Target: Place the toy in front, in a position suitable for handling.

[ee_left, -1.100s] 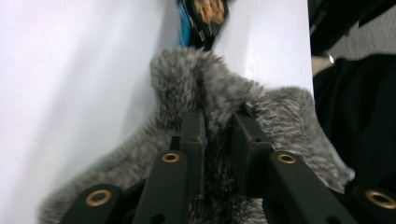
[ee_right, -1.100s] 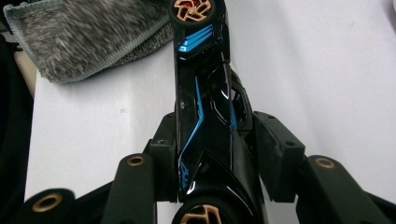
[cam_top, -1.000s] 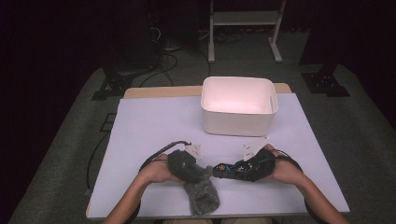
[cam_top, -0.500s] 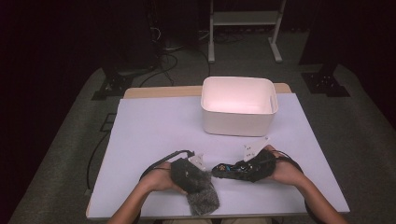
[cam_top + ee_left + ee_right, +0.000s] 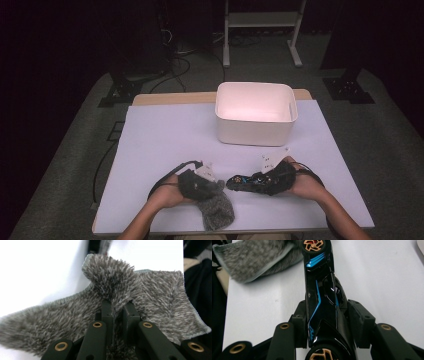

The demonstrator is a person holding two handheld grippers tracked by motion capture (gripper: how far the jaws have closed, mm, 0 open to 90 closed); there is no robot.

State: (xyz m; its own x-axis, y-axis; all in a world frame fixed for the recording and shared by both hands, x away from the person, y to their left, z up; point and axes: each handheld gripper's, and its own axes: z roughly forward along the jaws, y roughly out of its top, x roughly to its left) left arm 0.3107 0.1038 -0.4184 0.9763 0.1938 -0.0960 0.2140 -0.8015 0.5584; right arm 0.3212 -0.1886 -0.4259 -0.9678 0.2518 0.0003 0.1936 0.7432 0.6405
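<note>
I am at the pick-up-the-cloth step: my left tool (image 5: 117, 312) has just been closing and its jaws now pinch a raised fold of the shaggy grey cloth (image 5: 155, 297), the pile bunched up into a tuft just ahead of the tips while the rest of the cloth spreads flat on the white counter (image 5: 37, 270) to either side of them. In the high view the cloth (image 5: 216, 210) lies under and just behind my left tool (image 5: 200, 181), at the near edge of the counter (image 5: 165, 135). My right tool (image 5: 328, 322) holds the black toy car with blue stripes (image 5: 322, 292) across its body, its jaws part-way apart and pressed to the car's flanks, the car's nose with its bronze wheel reaching forward to just beside the cloth's hem. From above, the car (image 5: 250, 181) points from the right tool (image 5: 260, 182) toward my left hand (image 5: 167, 192). I judge the job to be wiping the car, so the next move calls for lifting the pinched cloth clear of the counter without losing the fold, then bringing it onto the car's bodywork while the right tool keeps the car steady. The white bin (image 5: 256, 112) stands well ahead of both tools. Compared with a second ago, the cloth is more bunched and drawn toward the left tool, which has shifted a little; the car sits as it did.
</note>
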